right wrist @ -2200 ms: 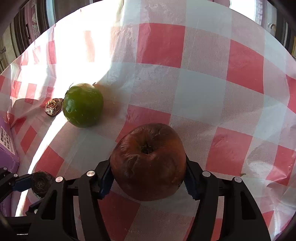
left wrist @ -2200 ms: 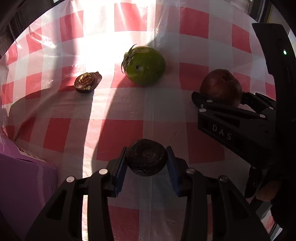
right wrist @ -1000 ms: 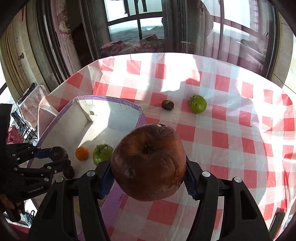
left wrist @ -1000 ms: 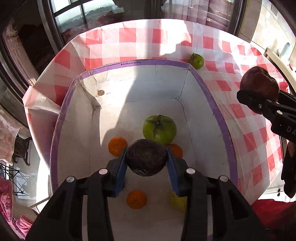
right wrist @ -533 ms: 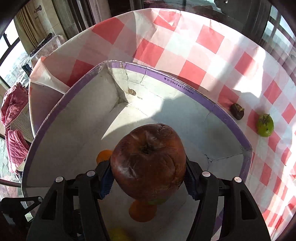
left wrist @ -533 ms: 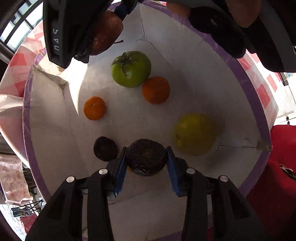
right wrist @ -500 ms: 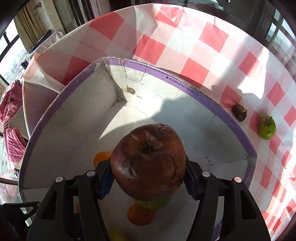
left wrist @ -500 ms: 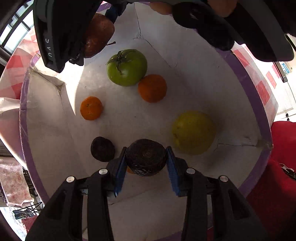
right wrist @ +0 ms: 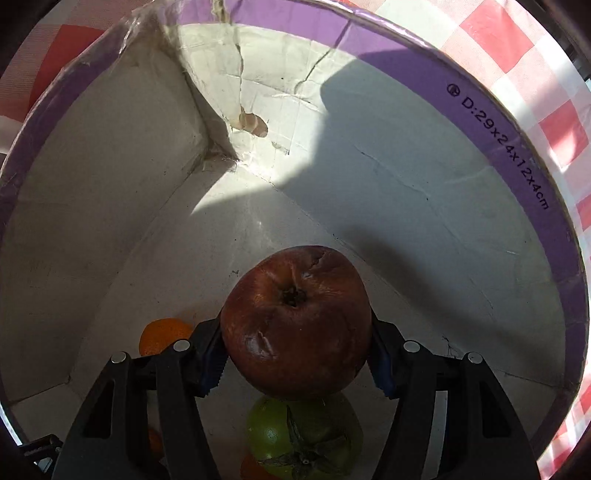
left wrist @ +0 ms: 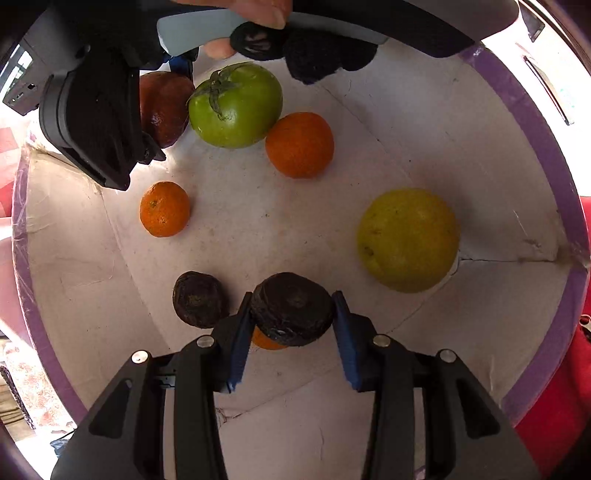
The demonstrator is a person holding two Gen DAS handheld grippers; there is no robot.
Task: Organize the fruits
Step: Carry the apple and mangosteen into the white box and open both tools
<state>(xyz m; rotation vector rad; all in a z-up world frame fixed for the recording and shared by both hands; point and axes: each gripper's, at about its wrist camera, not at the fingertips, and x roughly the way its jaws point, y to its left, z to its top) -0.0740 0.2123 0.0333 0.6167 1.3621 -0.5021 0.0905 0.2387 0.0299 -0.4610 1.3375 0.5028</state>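
Observation:
My left gripper (left wrist: 291, 321) is shut on a dark wrinkled fruit (left wrist: 291, 314), held low inside the white box with a purple rim (left wrist: 532, 122). In the box lie a green tomato (left wrist: 236, 107), two oranges (left wrist: 300, 144) (left wrist: 164, 208), a yellow fruit (left wrist: 408, 240) and another dark fruit (left wrist: 199, 299). My right gripper (right wrist: 295, 354) is shut on a brown-red apple (right wrist: 295, 321) and holds it inside the box near the far corner. The apple also shows in the left wrist view (left wrist: 164, 107), next to the green tomato.
An orange (left wrist: 266, 341) is partly hidden under the held dark fruit. The box wall (right wrist: 258, 103) is cracked near its corner. Red-and-white checked tablecloth (right wrist: 535, 55) lies beyond the rim. The person's hand (left wrist: 258, 14) holds the right gripper above the box.
Both grippers moved from the tablecloth to over the box and lowered into it. The right gripper with the apple has come down beside the green tomato.

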